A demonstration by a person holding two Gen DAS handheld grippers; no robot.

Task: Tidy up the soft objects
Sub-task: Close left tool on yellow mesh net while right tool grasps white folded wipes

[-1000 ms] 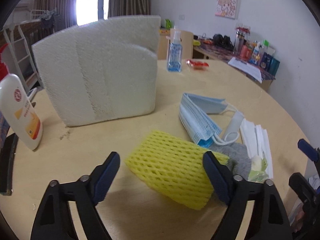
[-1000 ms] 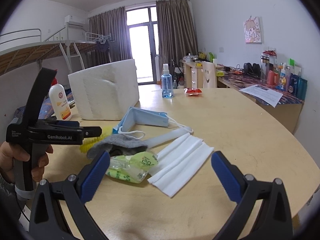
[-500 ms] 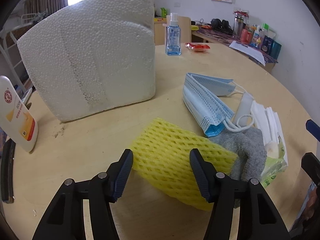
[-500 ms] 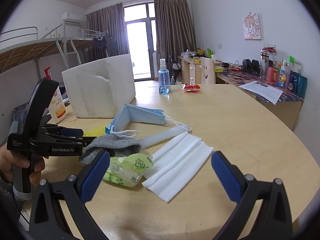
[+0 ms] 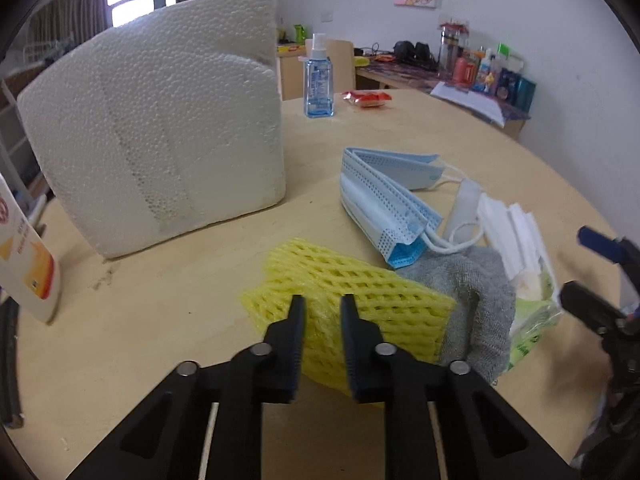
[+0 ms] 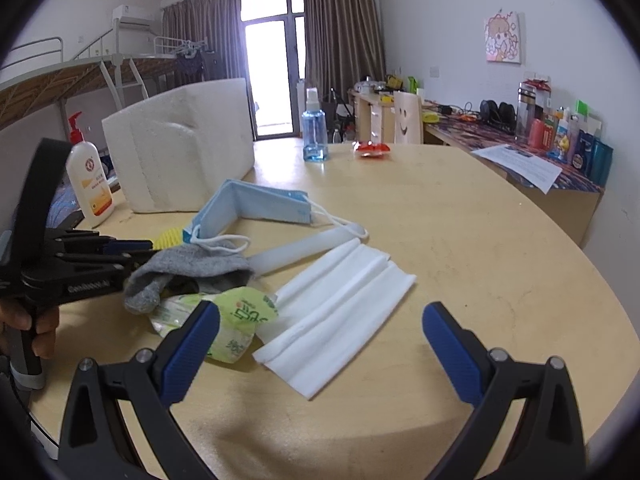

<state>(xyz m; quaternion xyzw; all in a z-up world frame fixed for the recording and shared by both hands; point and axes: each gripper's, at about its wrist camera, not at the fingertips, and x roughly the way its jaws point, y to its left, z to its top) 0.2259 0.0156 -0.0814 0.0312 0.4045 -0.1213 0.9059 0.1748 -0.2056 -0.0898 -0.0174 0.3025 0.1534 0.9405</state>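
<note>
A yellow foam net [image 5: 360, 300] lies on the round wooden table [image 5: 160, 360]. My left gripper [image 5: 322, 304] is shut on its near edge; it shows from the side in the right wrist view [image 6: 120, 252]. Behind the net lie a grey sock [image 5: 476, 284], a folded blue mask [image 5: 380, 196], white folded foam sheets [image 6: 340, 308] and a green tissue pack [image 6: 224, 320]. My right gripper [image 6: 320, 332] is open and empty, above the tissue pack and white sheets.
A big white styrofoam block [image 5: 160, 132] stands at the back left. A lotion bottle [image 6: 88, 180] stands at the left table edge. A blue spray bottle [image 5: 319, 80] and a red wrapper [image 5: 366, 98] sit farther back. A cluttered desk [image 6: 540, 140] lines the right wall.
My left gripper moved forward over the yellow foam net and closed on its near edge. My right gripper stayed open and barely moved.
</note>
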